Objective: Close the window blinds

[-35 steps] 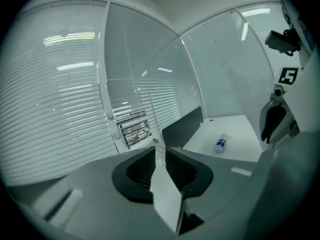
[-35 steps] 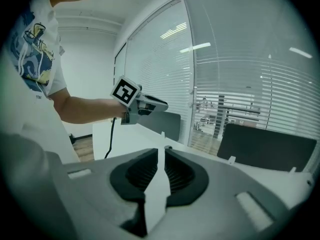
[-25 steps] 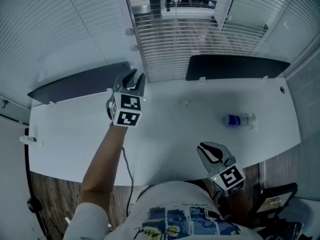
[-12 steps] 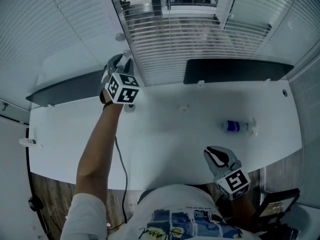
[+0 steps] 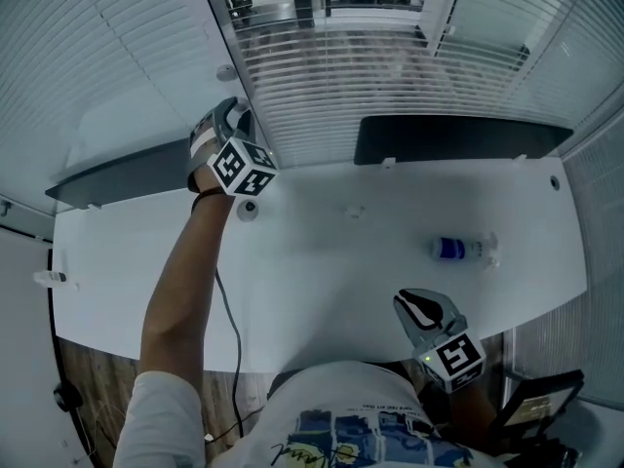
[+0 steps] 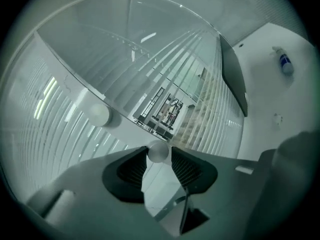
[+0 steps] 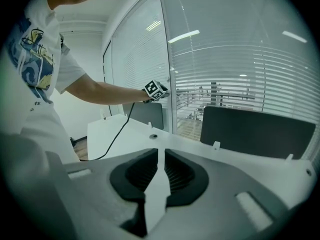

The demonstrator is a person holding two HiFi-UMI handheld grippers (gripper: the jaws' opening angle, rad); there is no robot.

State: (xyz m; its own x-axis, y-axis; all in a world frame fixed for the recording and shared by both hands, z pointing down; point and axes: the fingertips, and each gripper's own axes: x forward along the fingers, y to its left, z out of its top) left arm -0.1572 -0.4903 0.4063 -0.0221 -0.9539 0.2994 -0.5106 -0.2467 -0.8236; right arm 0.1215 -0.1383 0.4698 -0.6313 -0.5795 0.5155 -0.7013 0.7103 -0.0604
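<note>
In the head view, our left gripper (image 5: 234, 117) is up against the window post (image 5: 216, 18) at the far left corner of the white desk (image 5: 322, 281), its marker cube facing us. The window blinds (image 5: 390, 76) hang behind the glass just right of that post, past the desk's far edge. Their slats are tilted so that we see through the gaps between them. Two dark panels (image 5: 458, 136) stand along the back of the desk. A small bottle (image 5: 458, 249) lies on its side towards the right. Our right gripper (image 5: 408, 302) hovers low over the near edge of the desk, well apart from the bottle.

In the left gripper view, the claw is spread, and it has just been opening. A round white knob (image 6: 158, 152) on the post sits right between its tips, close to both pads. We cannot tell whether they touch it. A second knob (image 6: 99, 115) sits further along the same post, clear of the claw.

In the right gripper view, the claw is pressed nearly together, with only a thin slit showing the desk beyond and nothing in it. Across the desk we see our own arm (image 7: 100, 90) stretched to the post.
</note>
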